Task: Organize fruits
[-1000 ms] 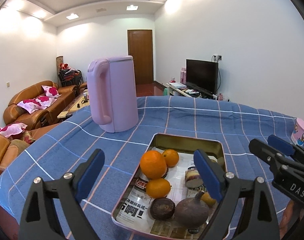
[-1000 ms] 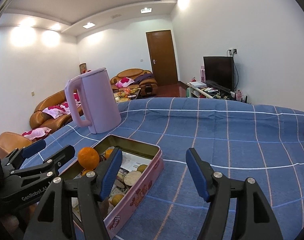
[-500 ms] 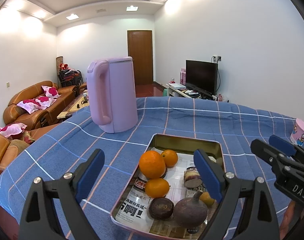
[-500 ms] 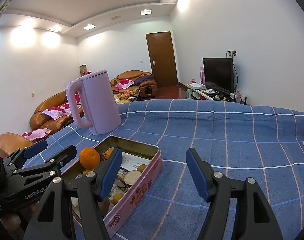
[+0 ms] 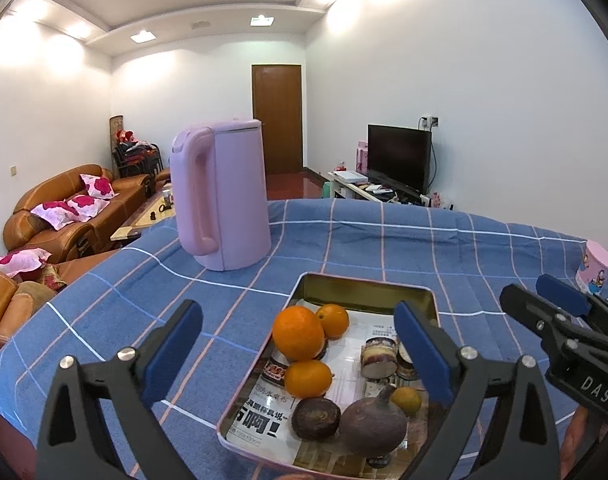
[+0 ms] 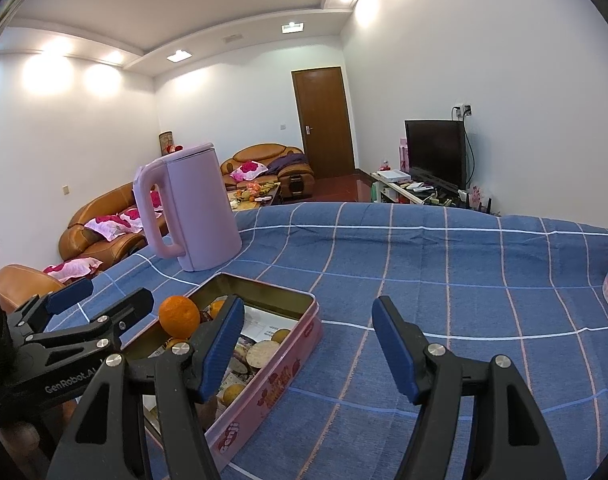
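Left gripper [image 5: 298,354] opening wider than a second ago, empty, over tin [image 5: 304,284]; likely readying for orange [image 5: 298,333]. Right gripper [image 6: 307,344] half-open, empty.

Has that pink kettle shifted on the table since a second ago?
No. The pink kettle stands on the same checks of the blue tablecloth, just behind the tin's far left corner, as before.

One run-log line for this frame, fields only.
left gripper: fingers opening, empty, above tin | right gripper: open, empty, over tablecloth | fruits in tin, untouched
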Demonstrator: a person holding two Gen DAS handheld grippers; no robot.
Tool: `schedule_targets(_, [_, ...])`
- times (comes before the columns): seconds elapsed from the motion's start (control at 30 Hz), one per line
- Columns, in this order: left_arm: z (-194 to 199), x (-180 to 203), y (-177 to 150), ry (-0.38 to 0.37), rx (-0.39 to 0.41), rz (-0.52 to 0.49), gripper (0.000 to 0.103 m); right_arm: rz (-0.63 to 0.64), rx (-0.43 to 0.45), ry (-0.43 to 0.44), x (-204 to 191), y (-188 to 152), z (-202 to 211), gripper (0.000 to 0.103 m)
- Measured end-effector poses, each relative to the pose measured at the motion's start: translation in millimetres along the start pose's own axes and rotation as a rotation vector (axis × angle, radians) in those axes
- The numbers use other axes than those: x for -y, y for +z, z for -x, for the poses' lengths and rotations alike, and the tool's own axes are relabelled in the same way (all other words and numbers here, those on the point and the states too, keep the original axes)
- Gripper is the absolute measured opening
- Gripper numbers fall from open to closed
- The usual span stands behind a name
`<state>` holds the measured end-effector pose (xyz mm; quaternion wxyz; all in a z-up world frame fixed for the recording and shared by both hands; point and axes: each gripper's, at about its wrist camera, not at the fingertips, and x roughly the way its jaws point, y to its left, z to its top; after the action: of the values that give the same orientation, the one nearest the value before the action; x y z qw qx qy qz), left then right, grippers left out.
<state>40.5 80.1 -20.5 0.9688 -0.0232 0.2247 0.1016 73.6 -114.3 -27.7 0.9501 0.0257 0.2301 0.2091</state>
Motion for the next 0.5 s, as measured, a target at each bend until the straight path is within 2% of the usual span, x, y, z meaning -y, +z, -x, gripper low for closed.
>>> schedule_targets(0.5, [-2.6, 1.1, -1.4, 0.015, -0.01, 0.0, 0.103, -0.003, 0.009, -0.003, 3.7, -2.3, 4.0, 0.068])
